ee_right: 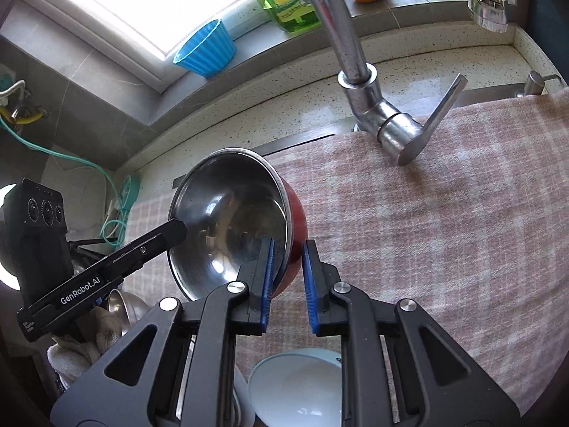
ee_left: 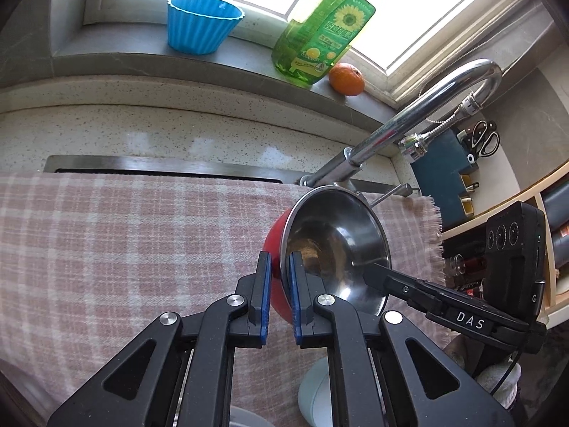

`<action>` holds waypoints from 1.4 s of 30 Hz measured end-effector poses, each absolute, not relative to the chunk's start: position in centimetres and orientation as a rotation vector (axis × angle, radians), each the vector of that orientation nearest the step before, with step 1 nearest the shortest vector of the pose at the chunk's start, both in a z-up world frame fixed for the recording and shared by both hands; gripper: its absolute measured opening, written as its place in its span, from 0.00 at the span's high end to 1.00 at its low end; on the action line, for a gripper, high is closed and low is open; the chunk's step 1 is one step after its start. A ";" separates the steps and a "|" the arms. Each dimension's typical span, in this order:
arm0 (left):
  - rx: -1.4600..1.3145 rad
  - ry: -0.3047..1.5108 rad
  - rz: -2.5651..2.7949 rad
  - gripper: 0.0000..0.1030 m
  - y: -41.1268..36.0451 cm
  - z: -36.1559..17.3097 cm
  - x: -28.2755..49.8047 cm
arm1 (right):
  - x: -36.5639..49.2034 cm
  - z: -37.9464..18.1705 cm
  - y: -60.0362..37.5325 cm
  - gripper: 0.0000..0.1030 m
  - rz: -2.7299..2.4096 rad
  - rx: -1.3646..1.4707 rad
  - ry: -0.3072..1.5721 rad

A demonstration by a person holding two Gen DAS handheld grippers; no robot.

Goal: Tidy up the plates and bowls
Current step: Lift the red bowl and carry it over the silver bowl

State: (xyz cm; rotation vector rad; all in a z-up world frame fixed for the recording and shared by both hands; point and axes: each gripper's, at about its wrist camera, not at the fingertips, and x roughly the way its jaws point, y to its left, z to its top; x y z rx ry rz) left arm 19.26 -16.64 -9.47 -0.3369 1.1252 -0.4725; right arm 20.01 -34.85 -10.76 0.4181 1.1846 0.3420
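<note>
A bowl with a red outside and steel inside (ee_left: 338,242) is held tilted on edge above the pink checked cloth (ee_left: 124,242). My left gripper (ee_left: 280,267) is shut on its rim, one finger inside and one outside. My right gripper (ee_right: 287,259) is shut on the opposite rim of the same bowl (ee_right: 231,220). Each gripper shows in the other's view, the right one (ee_left: 444,302) and the left one (ee_right: 106,267). A pale blue bowl (ee_right: 298,388) sits below, near the front edge; part of it shows in the left view (ee_left: 316,395). A steel bowl (ee_right: 124,309) lies at lower left.
The chrome faucet (ee_right: 359,71) arches over the cloth-covered sink with its lever (ee_right: 434,121) close behind the bowl. On the sill stand a blue fluted cup (ee_left: 202,23), a green detergent bottle (ee_left: 327,32) and an orange (ee_left: 346,79). A knife block with scissors (ee_left: 458,163) and shelves are at right.
</note>
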 end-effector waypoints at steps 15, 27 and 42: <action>-0.398 1.044 -0.414 0.92 -10.0 -6.6 13.6 | 16.1 -7.2 -27.6 0.84 0.460 0.340 1.161; -0.465 0.998 -0.312 0.92 -2.7 -5.5 9.2 | 13.9 -6.3 -19.5 0.84 0.597 0.252 1.177; -0.545 0.976 -0.165 0.92 5.4 -6.5 4.4 | 11.8 -7.9 -9.8 0.84 0.749 0.123 1.237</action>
